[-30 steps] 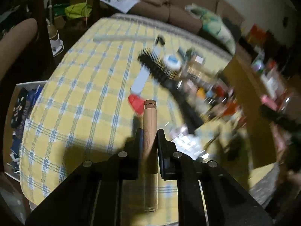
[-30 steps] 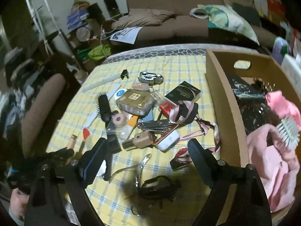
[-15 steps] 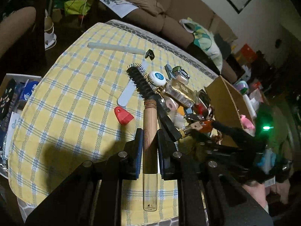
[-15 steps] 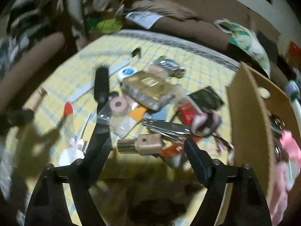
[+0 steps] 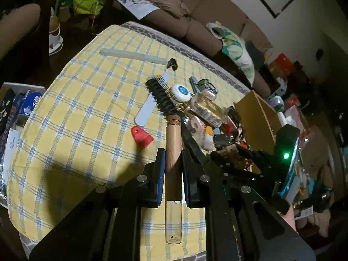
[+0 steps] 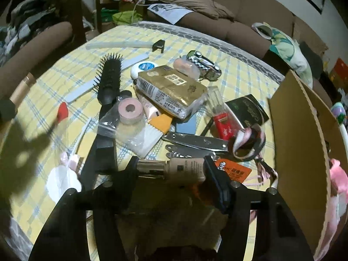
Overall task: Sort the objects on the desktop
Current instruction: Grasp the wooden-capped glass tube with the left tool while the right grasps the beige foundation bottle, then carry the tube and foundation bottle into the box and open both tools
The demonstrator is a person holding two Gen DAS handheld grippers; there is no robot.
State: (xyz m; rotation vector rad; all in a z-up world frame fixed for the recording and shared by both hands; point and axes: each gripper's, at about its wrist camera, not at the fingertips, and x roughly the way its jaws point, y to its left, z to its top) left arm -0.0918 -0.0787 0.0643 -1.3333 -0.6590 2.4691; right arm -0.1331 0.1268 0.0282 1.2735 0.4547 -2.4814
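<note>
My left gripper (image 5: 171,152) is shut on a tan tube with a cork top and clear glass end (image 5: 173,143), held above the yellow checked tablecloth (image 5: 87,113). The tube also shows at the left edge of the right wrist view (image 6: 22,88). My right gripper (image 6: 169,167) is open and low over the pile, its fingers on either side of a beige foundation bottle (image 6: 178,168) lying flat; contact is not clear. A black hairbrush (image 6: 108,82), a gold packet (image 6: 171,89), pink tape in a bag (image 6: 130,111) and a red lighter (image 6: 221,121) lie in the pile.
A cardboard box (image 6: 302,134) stands at the right with pink cloth inside. A red scraper (image 5: 141,136), a nail file (image 5: 150,106) and a long pale stick (image 5: 132,55) lie on the cloth. A sofa (image 6: 217,15) is behind the table.
My right gripper has dropped down and forward to the beige bottle, which now lies between its fingers. My left gripper still holds the tube and has shifted slightly.
</note>
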